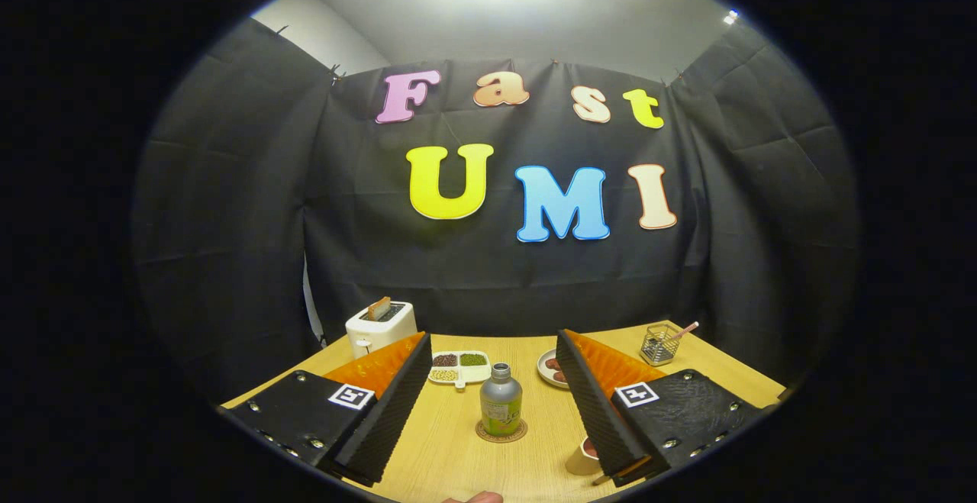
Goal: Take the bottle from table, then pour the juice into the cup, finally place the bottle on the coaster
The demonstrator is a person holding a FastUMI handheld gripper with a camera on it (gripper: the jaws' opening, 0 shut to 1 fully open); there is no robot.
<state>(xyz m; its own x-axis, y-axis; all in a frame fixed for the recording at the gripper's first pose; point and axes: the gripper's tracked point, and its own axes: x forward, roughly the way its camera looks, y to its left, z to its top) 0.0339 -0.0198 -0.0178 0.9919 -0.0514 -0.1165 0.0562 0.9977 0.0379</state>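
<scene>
A small grey bottle (501, 408) with a green label and a grey cap stands upright on a round brown coaster (501, 434) on the wooden table (450, 449). It sits between my two fingers and a little ahead of them, touching neither. My gripper (496, 465) is open wide, with nothing held. A tan cup (582, 459) stands close against the right finger (599, 411), which partly hides it.
A white toaster (380, 326) with a slice of bread is at the back left. A white divided dish (459, 366) of beans lies beyond the bottle. A plate (551, 368) with brown food and a wire basket (659, 343) stand at the back right. A fingertip (477, 498) shows at the near table edge.
</scene>
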